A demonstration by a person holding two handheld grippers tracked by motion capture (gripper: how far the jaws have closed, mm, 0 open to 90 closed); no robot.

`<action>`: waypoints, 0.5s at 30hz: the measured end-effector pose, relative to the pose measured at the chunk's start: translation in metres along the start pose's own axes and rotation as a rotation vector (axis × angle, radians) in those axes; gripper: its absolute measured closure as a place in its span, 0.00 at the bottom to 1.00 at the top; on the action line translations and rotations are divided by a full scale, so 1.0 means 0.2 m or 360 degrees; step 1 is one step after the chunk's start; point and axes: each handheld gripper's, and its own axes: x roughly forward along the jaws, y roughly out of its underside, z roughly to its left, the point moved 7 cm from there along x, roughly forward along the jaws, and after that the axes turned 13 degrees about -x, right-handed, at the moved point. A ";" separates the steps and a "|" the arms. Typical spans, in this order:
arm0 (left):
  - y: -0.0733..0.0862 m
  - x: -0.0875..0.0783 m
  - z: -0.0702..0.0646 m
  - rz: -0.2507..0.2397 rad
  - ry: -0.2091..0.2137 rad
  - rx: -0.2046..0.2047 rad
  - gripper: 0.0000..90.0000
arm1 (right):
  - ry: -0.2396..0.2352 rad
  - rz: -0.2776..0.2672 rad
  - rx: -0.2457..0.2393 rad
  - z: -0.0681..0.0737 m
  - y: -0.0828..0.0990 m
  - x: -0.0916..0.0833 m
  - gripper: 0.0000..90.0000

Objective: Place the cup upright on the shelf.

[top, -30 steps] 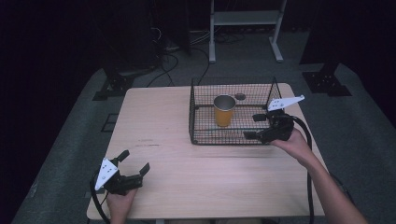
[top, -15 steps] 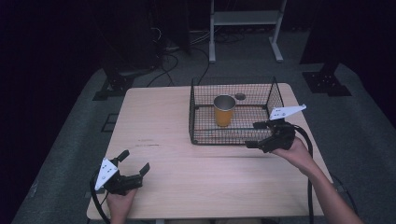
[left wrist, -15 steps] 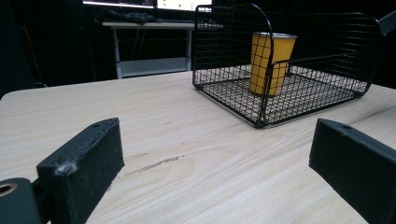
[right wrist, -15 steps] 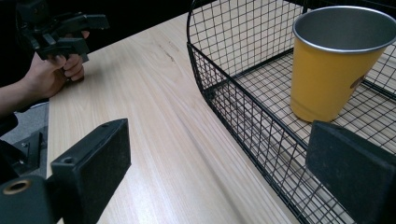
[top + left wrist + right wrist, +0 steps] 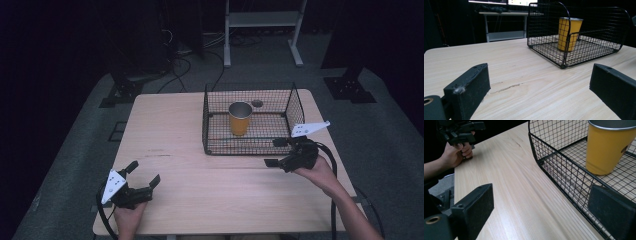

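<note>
While nothing's being gripped yet:
right gripper (image 5: 275, 152): being held wide open, empty
cup (image 5: 240, 118): just ahead in basket (image 5: 250, 148); likely light, stiff, slippery — rim's being eyed

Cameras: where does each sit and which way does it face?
High view: above the person's side, looking forward and down at the table; both hands, left gripper, right gripper.
Left gripper view: low over the table, facing the wire basket; own open jaws.
Right gripper view: beside the basket's front wall; own open jaws, the other hand.
Shared: yellow cup in the basket.
</note>
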 end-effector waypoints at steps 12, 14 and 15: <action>0.00 0.00 0.00 0.0001 -0.0002 0.0001 0.03 | 0.0005 -0.0006 0.0014 0.05 0.08 -0.01 0.07; 0.00 0.00 0.00 0.0000 -0.0002 0.0001 0.03 | -0.0004 0.0004 0.0021 0.06 0.10 -0.01 0.07; 0.00 0.00 0.00 0.0000 -0.0002 0.0002 0.03 | -0.0004 0.0001 0.0022 0.07 0.10 -0.01 0.07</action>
